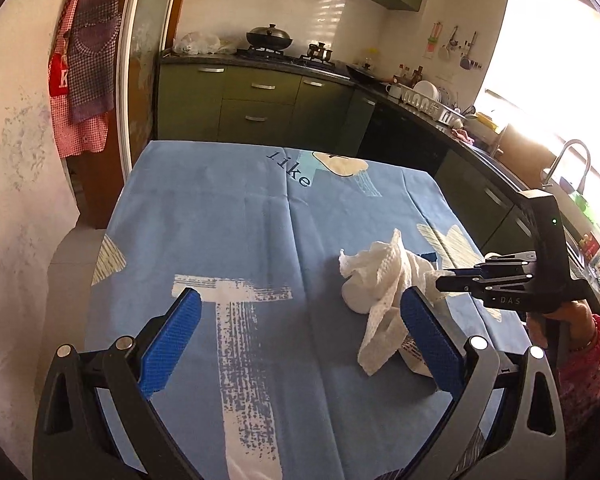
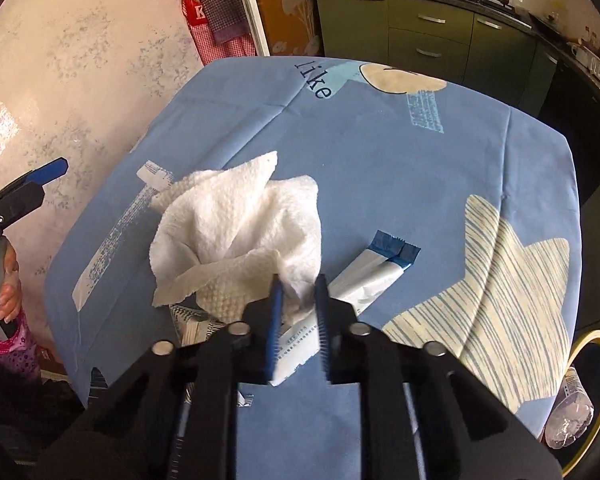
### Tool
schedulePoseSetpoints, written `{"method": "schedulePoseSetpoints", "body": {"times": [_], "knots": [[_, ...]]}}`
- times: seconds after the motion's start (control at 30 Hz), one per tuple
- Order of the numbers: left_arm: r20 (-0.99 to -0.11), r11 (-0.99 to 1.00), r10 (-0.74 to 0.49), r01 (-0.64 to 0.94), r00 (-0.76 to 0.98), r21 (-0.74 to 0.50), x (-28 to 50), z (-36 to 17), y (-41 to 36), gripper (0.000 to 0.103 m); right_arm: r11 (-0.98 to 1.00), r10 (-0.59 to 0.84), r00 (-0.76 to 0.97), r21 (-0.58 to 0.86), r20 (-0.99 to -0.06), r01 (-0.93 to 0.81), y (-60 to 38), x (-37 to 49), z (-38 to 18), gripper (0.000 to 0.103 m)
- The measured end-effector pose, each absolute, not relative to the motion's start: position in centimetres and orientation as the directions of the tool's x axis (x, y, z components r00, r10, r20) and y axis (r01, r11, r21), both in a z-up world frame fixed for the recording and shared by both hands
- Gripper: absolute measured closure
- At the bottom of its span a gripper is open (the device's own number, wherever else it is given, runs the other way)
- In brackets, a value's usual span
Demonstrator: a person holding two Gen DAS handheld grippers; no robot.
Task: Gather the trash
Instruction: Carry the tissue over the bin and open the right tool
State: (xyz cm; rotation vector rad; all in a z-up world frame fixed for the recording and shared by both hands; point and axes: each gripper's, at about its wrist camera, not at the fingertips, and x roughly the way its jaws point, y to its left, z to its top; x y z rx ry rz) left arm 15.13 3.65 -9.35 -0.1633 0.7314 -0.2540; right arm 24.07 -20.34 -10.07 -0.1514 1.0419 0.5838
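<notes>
A crumpled white paper towel (image 2: 236,232) hangs from my right gripper (image 2: 298,284), which is shut on its lower corner just above the blue tablecloth (image 2: 380,168). In the left wrist view the towel (image 1: 380,280) hangs at the right, with the right gripper (image 1: 452,278) coming in from the right edge. A white and blue wrapper (image 2: 376,276) lies on the cloth under and right of the right gripper. My left gripper (image 1: 300,320) is open and empty, low over the cloth, left of the towel.
A bin with a yellow rim (image 2: 592,400) holding a crushed plastic bottle (image 2: 572,416) stands on the floor right of the table. Green kitchen cabinets (image 1: 260,108) and a stove lie beyond the table's far edge. A wall (image 1: 16,200) is on the left.
</notes>
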Motion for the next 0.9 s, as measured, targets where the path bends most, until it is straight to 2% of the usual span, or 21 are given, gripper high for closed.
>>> {"method": "schedulePoseSetpoints", "body": {"times": [0.13,0.57,0.9], "knots": [[-0.641,0.952,-0.300,0.182,0.706,-0.244,15.4,-9.7,3.3,0.005,0.834,0.417,0.409,0.162,-0.812,-0.527,-20.3,23.8,-8.0,0.098],[-0.647,0.951,-0.304,0.186,0.699,-0.246,15.0,-9.9,3.2,0.005,0.778,0.578,0.474,0.273,-0.664,-0.566,-20.5,23.5,1.2,0.099],[-0.654,0.946,-0.323,0.218,0.684,-0.239,14.9,-10.0,2.1,0.005,0.787,0.602,0.570,0.291,-0.559,-0.544,-23.9,22.7,7.9,0.099]]}}
